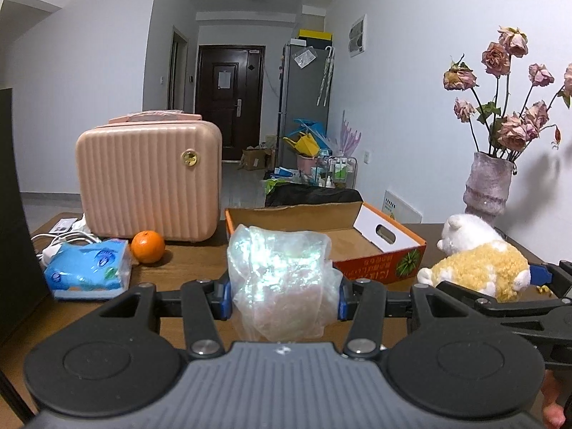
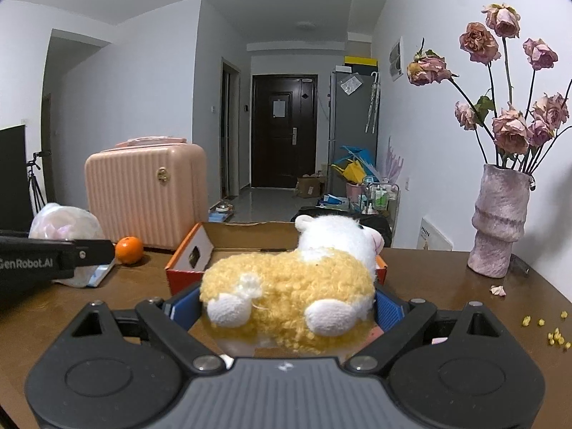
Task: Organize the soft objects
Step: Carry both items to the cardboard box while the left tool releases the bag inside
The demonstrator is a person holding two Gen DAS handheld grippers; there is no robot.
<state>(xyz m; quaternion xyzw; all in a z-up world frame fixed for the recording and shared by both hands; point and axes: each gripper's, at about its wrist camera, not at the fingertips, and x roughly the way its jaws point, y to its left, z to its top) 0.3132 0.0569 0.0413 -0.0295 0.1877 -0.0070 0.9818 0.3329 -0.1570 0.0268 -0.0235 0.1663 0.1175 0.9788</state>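
Note:
My left gripper [image 1: 282,295] is shut on a soft iridescent plastic-wrapped bundle [image 1: 280,275], held above the wooden table in front of an open cardboard box [image 1: 379,261] with orange sides. My right gripper [image 2: 282,307] is shut on a yellow and white plush toy [image 2: 289,296], its blue pads pressing the toy's flanks. The plush toy [image 1: 475,261] and right gripper also show at the right of the left wrist view. The box [image 2: 186,271] lies just beyond the toy, and the bundle [image 2: 64,225] with the left gripper shows at the far left.
A pink ribbed case [image 1: 150,182] stands at the back left of the table [image 1: 193,261], with an orange [image 1: 147,246], a blue tissue pack [image 1: 89,268] and white cables [image 1: 60,241] near it. A vase of dried roses [image 2: 500,221] stands at the right; yellow crumbs [image 2: 554,336] lie near the right edge.

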